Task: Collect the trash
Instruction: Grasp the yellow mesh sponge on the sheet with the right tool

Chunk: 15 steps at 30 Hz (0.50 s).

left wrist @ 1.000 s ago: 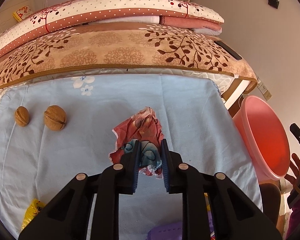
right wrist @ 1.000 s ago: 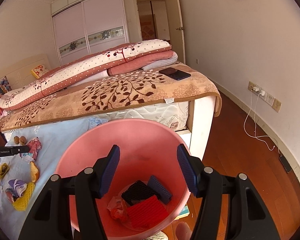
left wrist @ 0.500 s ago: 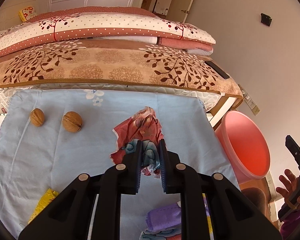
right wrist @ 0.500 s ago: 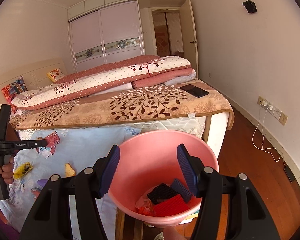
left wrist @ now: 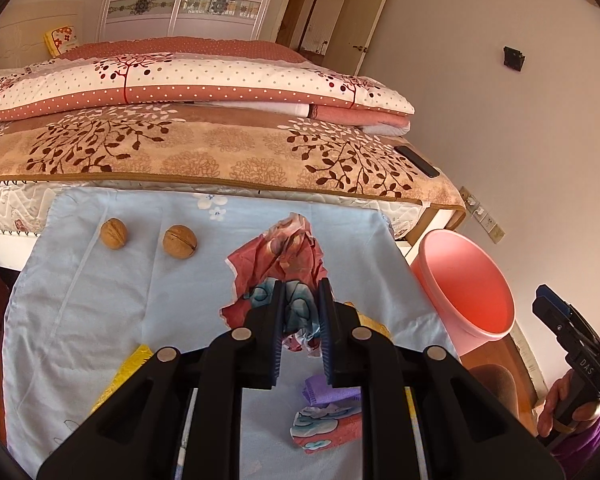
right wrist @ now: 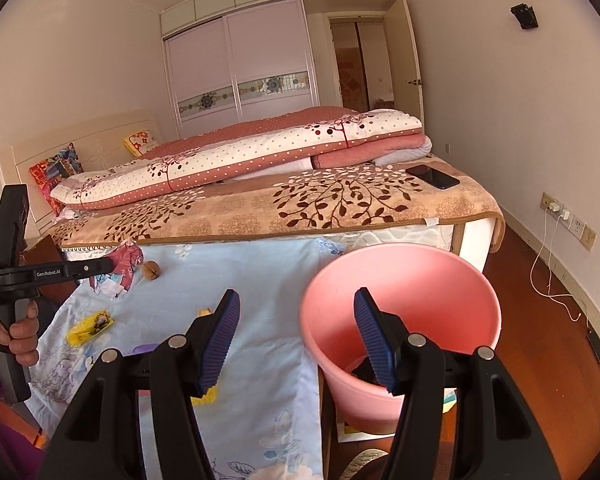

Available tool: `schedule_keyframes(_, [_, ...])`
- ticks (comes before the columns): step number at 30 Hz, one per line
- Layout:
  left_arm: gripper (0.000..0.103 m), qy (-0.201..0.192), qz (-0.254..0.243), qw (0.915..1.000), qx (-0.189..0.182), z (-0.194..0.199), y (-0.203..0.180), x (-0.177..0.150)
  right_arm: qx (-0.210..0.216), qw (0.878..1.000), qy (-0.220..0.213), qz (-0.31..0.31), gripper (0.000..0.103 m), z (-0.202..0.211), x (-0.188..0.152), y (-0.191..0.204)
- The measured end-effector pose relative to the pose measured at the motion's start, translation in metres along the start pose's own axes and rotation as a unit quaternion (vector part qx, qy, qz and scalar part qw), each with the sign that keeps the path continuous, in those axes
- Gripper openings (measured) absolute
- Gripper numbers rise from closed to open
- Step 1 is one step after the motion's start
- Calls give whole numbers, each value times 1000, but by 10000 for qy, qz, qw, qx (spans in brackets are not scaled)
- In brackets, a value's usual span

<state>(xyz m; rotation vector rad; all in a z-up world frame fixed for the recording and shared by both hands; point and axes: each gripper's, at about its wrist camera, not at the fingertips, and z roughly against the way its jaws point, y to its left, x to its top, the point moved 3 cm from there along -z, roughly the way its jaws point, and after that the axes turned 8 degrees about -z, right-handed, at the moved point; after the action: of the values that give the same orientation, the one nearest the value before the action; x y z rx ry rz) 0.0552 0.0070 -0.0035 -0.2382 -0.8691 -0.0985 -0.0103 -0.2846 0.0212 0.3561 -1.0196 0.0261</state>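
Observation:
My left gripper (left wrist: 300, 312) is shut on a crumpled red and blue wrapper (left wrist: 284, 256) and holds it above the light blue cloth (left wrist: 120, 304). The same wrapper (right wrist: 124, 260) hangs from it in the right wrist view. The pink bucket (left wrist: 466, 284) stands to the right of the cloth. My right gripper (right wrist: 296, 336) is open and empty, above the gap between the cloth and the pink bucket (right wrist: 404, 280). Dark and red scraps lie in the bucket's bottom.
Two walnuts (left wrist: 114, 233) (left wrist: 179, 241) lie at the cloth's far left. A yellow wrapper (right wrist: 90, 322), a purple scrap (left wrist: 328, 390) and a printed scrap (left wrist: 324, 426) lie on the cloth. The bed (right wrist: 300, 200) runs behind, with a phone (right wrist: 434, 176) on it.
My left gripper has closed tighter on the wrapper and lifted it off the cloth. My right gripper has pulled back and left from over the bucket.

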Motion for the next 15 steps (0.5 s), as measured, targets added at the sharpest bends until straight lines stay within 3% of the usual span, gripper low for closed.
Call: schedule_keyframes(15, [16, -182, 74, 9998, 40, 32, 19, -21, 246, 9915, 1272, -86, 59, -42, -48, 42])
